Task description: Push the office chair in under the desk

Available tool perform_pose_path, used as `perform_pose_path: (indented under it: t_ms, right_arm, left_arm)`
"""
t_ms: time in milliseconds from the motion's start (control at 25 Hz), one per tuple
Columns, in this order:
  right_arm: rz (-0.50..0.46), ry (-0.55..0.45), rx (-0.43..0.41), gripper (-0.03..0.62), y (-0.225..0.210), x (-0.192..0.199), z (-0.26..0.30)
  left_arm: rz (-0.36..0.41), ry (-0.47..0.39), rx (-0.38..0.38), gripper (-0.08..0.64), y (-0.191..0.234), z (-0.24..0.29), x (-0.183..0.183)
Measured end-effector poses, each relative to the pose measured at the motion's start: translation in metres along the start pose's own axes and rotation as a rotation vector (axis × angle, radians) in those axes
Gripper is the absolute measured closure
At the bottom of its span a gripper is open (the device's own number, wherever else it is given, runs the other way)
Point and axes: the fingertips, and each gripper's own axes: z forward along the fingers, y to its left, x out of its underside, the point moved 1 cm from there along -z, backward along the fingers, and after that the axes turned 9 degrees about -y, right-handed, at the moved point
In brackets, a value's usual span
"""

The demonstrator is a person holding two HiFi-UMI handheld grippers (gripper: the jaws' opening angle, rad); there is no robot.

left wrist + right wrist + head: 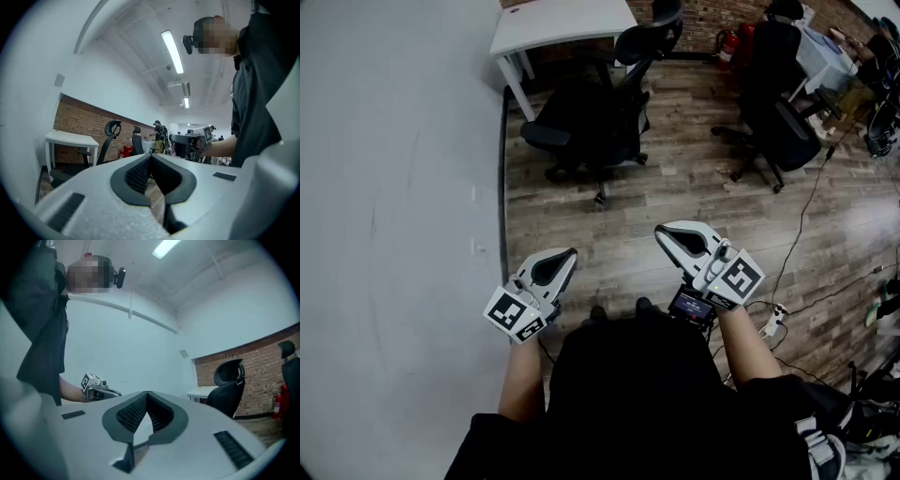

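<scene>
A black office chair [595,117] with a headrest stands on the wood floor in front of a white desk [562,21] at the top of the head view, pulled out from it. The same office chair [105,140] and desk [70,139] show far off in the left gripper view, and the chair [227,387] again in the right gripper view. My left gripper [570,255] is held low near my body, shut and empty. My right gripper [664,234] is beside it, also shut with nothing in it. Both are well short of the chair.
A white wall [394,187] runs along the left. A second black chair [778,112] stands at the upper right by another desk [825,56]. Cables [797,244] and a power strip [773,323] lie on the floor at right. A red extinguisher [727,45] stands by the brick wall.
</scene>
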Motion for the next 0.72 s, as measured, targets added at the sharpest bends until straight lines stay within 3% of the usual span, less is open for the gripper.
perform_pose_path:
  t_ms: [520,720]
  right_arm:
    - [-0.025,0.051,0.038,0.586,0.006,0.009,-0.018]
    - [0.001,0.026,0.0,0.586,0.014,0.006,-0.015]
  left_arm:
    - [-0.001,-0.003,-0.007,0.545,-0.012,-0.009,-0.002]
    - [-0.005,0.005,-0.002,0.545,-0.014,-0.011,0.0]
